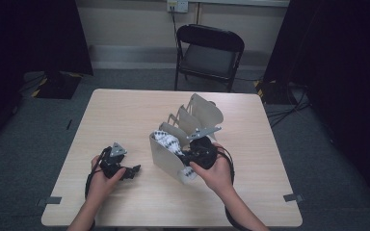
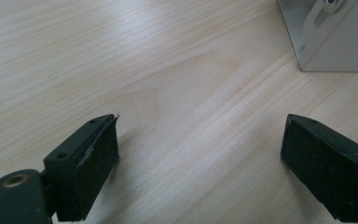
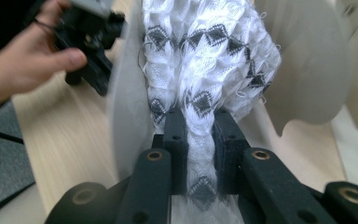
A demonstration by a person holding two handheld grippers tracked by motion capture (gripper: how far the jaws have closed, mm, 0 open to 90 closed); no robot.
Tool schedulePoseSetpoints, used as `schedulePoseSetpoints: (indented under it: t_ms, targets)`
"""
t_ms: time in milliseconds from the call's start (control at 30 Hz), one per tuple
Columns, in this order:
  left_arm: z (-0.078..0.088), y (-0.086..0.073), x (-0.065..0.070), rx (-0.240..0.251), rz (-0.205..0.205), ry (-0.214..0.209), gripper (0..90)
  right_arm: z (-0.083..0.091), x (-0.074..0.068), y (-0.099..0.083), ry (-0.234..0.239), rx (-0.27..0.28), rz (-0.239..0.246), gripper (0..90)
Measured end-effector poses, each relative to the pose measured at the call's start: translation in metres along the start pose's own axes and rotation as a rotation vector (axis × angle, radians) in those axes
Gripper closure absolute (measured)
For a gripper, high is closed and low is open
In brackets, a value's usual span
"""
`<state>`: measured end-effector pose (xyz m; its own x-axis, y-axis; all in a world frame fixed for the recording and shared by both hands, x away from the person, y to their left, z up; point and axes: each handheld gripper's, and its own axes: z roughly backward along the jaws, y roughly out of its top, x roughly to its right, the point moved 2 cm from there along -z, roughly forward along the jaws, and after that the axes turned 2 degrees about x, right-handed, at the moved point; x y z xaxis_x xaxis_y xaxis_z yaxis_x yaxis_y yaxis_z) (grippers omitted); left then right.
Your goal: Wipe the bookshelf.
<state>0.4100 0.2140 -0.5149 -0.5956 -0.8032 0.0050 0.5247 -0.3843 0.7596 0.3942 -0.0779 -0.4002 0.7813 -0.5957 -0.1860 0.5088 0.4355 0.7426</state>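
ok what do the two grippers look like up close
Both are black. The left gripper has two blocky jaws with flat dark pads and brass-coloured screw holes. The right gripper has the same. Each carries a grey three-cornered plate on top and trails a black cable.

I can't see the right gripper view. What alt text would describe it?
Two black jaws of the right claw pinch a white knitted cloth with black diamonds, between pale grey rack dividers. At upper left, a hand holds the left claw over the wooden table.

My right gripper holds the white cloth in the rack; my left gripper rests on the table, well apart.
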Motion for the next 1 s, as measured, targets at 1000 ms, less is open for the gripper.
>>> schedulePoseSetpoints:
  t_ms: [1000]
  targets:
    - [0.000,0.000,0.000,-0.003,-0.004,0.001,11.0,-0.038,0.017,-0.081,-0.025,-0.125,0.015,78.1]
